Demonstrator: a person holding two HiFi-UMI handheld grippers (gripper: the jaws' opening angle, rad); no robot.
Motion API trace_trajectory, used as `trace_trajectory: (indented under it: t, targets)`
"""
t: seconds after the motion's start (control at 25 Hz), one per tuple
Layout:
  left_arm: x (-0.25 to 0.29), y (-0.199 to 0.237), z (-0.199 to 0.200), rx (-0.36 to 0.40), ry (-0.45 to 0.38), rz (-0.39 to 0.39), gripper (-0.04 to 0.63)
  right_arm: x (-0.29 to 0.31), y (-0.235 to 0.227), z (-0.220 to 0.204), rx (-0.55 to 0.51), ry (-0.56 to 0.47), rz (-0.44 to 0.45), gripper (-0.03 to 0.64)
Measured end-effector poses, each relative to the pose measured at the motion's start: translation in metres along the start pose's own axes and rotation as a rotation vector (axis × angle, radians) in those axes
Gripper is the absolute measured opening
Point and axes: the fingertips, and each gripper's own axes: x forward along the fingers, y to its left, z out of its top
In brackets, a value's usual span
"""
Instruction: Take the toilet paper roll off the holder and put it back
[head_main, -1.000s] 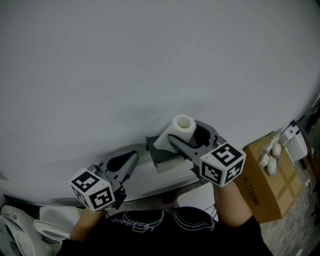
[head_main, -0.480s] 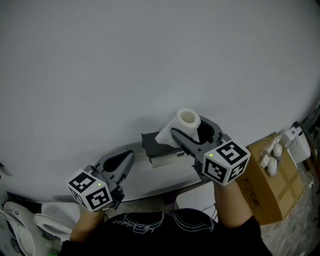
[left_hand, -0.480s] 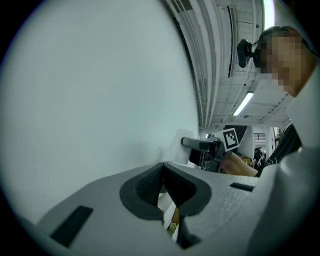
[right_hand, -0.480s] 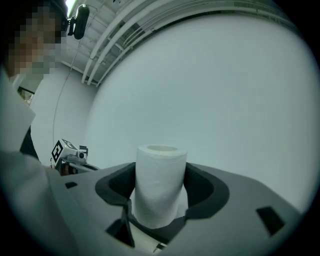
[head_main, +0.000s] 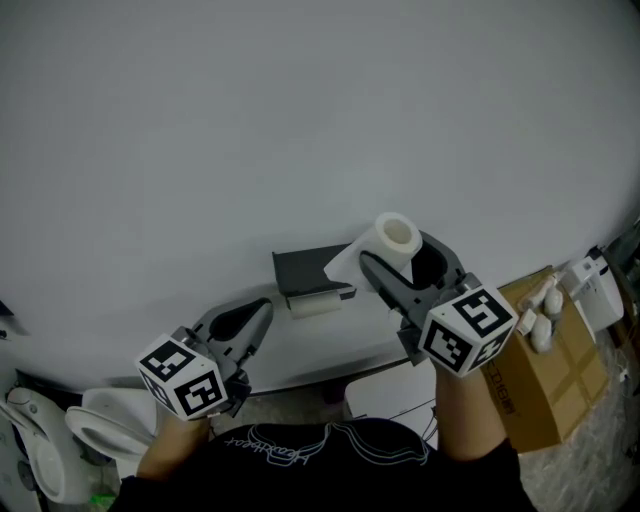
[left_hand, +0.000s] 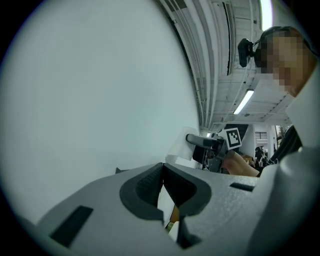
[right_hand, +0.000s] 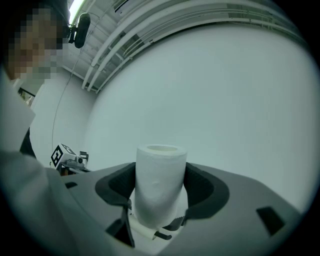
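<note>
Right gripper (head_main: 398, 256) level, clamping upright toilet paper roll (head_main: 397, 234), beside holder (head_main: 312, 272)

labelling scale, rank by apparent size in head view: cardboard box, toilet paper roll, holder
1. cardboard box
2. holder and toilet paper roll: look about alike, so unranked

A dark holder (head_main: 312, 278) hangs on the white wall (head_main: 300, 120), between the left tongs (head_main: 262, 310) and the right tongs (head_main: 395, 250). On the floor (head_main: 608, 435), a cardboard box (head_main: 540, 370) stands just right of the right tongs, and a white toilet (head_main: 100, 435) sits to the left of the left tongs.
</note>
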Motion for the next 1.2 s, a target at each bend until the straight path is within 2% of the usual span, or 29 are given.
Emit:
trace_trajectory:
  t: [0.32, 0.64, 1.2]
  targets:
    - [-0.003, -0.038, -0.008, -0.01, 0.016, 0.016, 0.005, -0.047, -0.002, -0.01, 0.044, -0.006, -0.011, 0.293]
    - [-0.015, -0.065, -0.02, -0.03, 0.034, 0.032, 0.005, -0.078, 0.008, -0.04, 0.102, 0.034, -0.005, 0.293]
    - [-0.043, -0.08, -0.049, -0.067, 0.057, 0.094, 0.005, -0.102, 0.037, -0.095, 0.183, 0.105, 0.035, 0.293]
